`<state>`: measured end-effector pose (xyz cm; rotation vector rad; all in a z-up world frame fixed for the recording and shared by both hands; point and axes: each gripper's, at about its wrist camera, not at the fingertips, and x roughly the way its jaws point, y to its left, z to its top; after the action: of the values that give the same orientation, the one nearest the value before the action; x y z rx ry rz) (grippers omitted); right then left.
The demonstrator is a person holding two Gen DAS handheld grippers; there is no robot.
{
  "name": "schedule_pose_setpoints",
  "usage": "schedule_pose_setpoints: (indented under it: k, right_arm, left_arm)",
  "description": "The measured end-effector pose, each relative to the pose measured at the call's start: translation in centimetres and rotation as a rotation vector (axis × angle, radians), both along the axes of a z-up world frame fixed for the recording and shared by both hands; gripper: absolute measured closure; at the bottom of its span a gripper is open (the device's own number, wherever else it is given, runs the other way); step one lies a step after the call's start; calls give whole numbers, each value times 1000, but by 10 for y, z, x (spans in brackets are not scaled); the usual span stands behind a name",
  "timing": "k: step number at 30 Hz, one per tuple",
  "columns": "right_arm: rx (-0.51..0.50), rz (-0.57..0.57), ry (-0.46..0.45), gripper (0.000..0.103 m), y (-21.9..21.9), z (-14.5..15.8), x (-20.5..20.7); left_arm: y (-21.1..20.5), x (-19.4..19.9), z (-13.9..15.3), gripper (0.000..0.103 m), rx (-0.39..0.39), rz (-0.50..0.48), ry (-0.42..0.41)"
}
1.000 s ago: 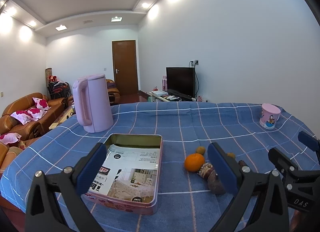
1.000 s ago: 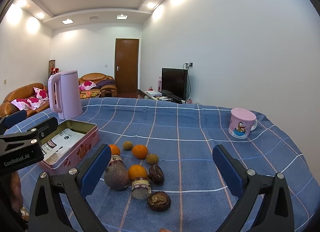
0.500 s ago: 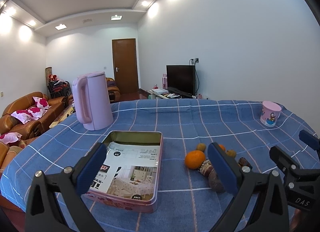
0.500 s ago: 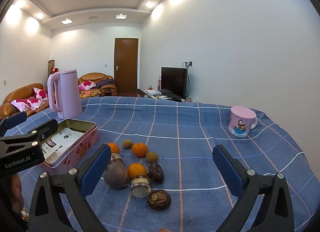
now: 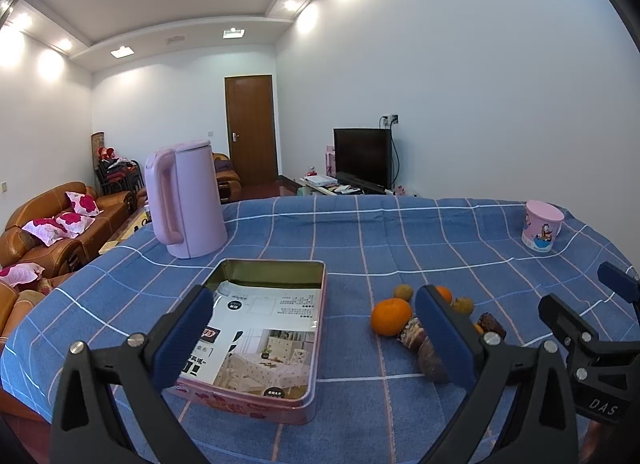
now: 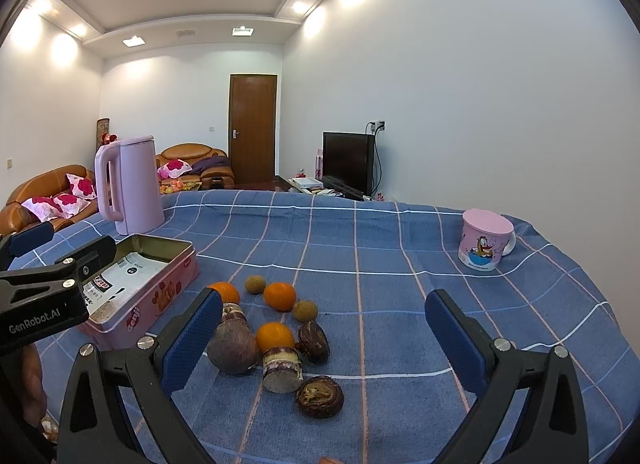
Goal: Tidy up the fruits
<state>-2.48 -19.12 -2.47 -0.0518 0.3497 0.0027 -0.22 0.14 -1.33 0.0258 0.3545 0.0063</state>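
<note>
Table cover (image 6: 400,264): woven blue cloth, matt, pale checked lines.
Tin (image 5: 316,348): metal, dull gold inner wall, glossy pink printed outside.
Sheet in tin (image 5: 260,328): printed paper, slight sheen.
Kettle (image 5: 188,199): smooth lilac plastic, satin.
Mug (image 6: 482,242): glossy pink, printed cartoon.
Oranges (image 6: 280,296): finely pitted, light shine.
Dark fruits (image 6: 232,348): dull, rough skin.
Left tongs (image 5: 316,328): matt black plastic, blue pads, bright metal screws.
Sofa (image 5: 44,223): shiny brown leather.
</note>
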Motion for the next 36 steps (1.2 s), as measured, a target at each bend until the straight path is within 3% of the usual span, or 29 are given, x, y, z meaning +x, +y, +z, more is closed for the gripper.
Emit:
schedule_pose_setpoints:
  k: [22,36]
  right_arm:
    - [6,-5,12,1,-2,-2,2]
    - [-5,8,72,1,-17,-24,3]
  left_arm:
    - [-3,0,-6,0,8,-8,8]
    - [-21,5,-24,0,46,-41,52]
